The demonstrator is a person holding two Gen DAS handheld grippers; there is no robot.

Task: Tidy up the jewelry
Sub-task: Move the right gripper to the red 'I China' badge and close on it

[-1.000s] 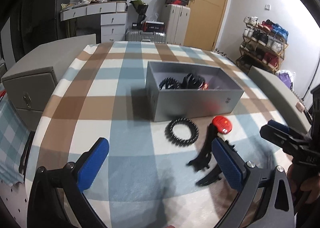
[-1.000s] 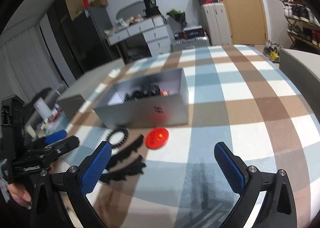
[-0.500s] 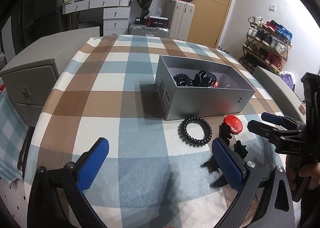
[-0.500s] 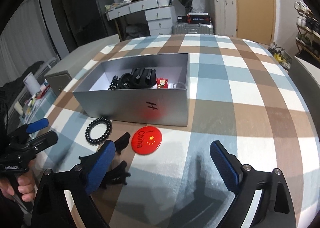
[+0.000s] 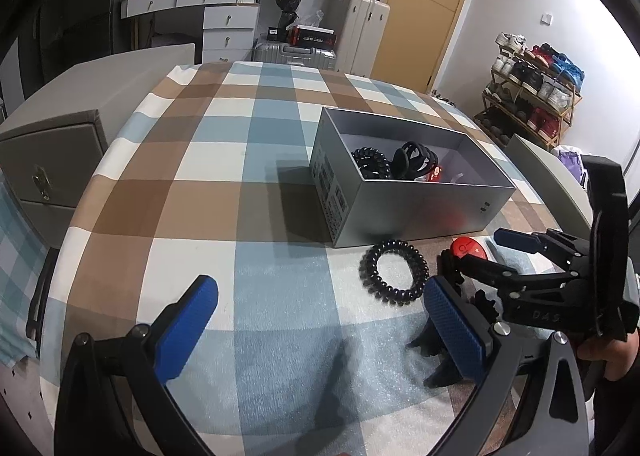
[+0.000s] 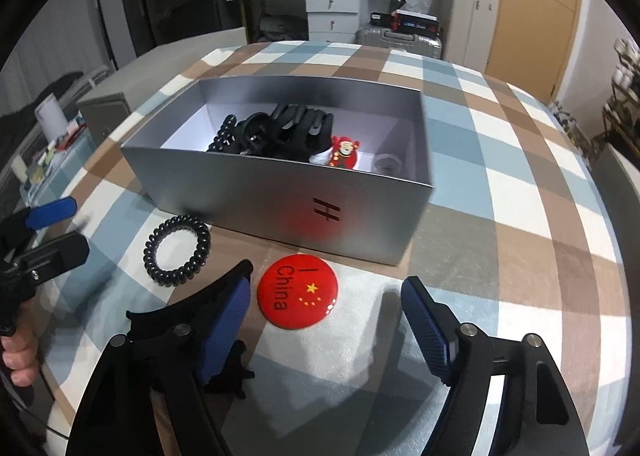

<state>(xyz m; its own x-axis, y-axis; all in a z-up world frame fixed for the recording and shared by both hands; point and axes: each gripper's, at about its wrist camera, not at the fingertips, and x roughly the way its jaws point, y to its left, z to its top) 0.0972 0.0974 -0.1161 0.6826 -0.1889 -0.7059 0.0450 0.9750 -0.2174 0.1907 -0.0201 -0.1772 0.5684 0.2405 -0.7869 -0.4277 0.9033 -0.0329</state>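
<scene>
Blue pads of my right gripper (image 6: pixel 326 320) sit nearest, jaws closing, part-way in. The red badge (image 6: pixel 298 292) lies between them on the cloth (image 6: pixel 500 216), just ahead of the tips; neither pad presses on it yet, so nothing is held. The left pad overlaps a black claw clip (image 6: pixel 224 372) lying at my 8 o'clock.

My left gripper (image 5: pixel 320 328) hangs wide open and empty over bare cloth. In its view the clip shows partly behind its right pad.

At 10 o'clock from the badge lies the coil hair tie (image 6: pixel 177 250), flat, apart from the badge and just short of the box.

At 12 o'clock, just beyond the badge, stands the grey box (image 6: pixel 256 184), open-topped. Inside: another coil tie, a black claw clip, a small red figure and a clear ring at the right end.

Progress, as I judge it: several pieces are in the box already; three remain out, namely badge, coil tie and clip. Badge looks to be next. It is flat and glossy, so the pads may slide over its rim.
</scene>
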